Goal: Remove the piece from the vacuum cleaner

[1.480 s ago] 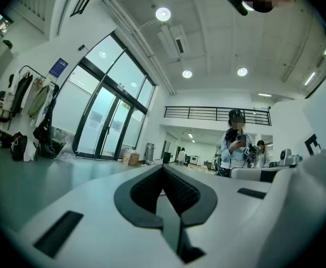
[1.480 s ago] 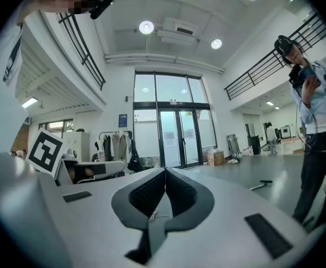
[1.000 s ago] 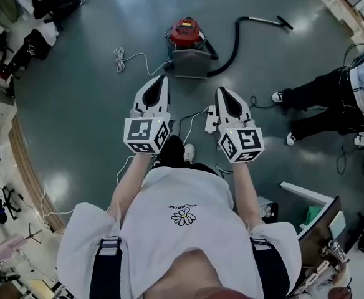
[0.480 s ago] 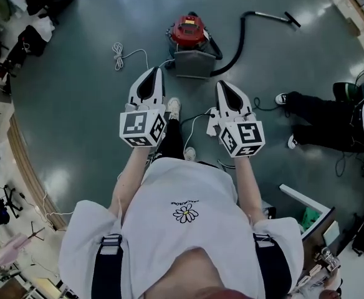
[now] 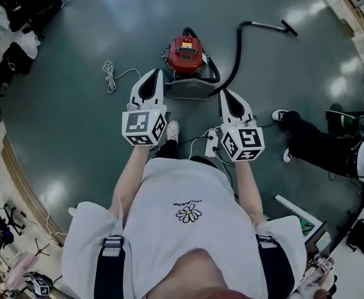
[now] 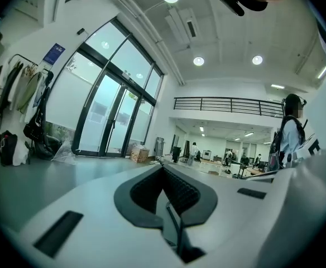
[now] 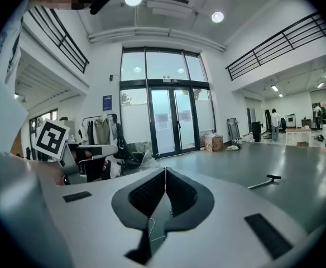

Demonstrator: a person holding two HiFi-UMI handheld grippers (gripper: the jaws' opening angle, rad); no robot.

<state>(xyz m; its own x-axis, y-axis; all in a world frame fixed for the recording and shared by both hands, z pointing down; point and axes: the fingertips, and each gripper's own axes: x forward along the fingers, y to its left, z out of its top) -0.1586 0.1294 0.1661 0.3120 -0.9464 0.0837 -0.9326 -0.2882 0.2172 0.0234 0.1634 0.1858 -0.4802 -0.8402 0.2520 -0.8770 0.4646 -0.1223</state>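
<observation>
As the head camera looks steeply down, a person in a white T-shirt (image 5: 182, 210) stands on a grey-green floor (image 5: 70, 123) with both forearms stretched toward 12 o'clock and a gripper in each hand. The left gripper (image 5: 158, 72) has its jaws pressed together, the ribbed pads meeting in a thin seam with nothing between them. The right gripper (image 5: 224, 93) is closed the same way and also grips nothing. Each carries a cube with black-and-white square markers at its near end. One white shoe (image 5: 172, 129) shows on the floor between the two forearms.

Just past the gripper tips, at 12 o'clock, sits the vacuum cleaner (image 5: 185, 52). It has a round red body, with a grey box-shaped part (image 5: 191, 90) on its near side. Neither gripper touches it. A black hose (image 5: 235, 50) curves away from it toward 1 o'clock and ends in a thin wand with a floor nozzle (image 5: 288, 27). A coiled white cord (image 5: 109, 75) lies at 11 o'clock. Well apart at 3 o'clock, another person's legs (image 5: 313, 147) in dark trousers stretch across the floor. The right gripper's camera looks along the floor to tall glass doors (image 7: 168, 121) at the far wall.
</observation>
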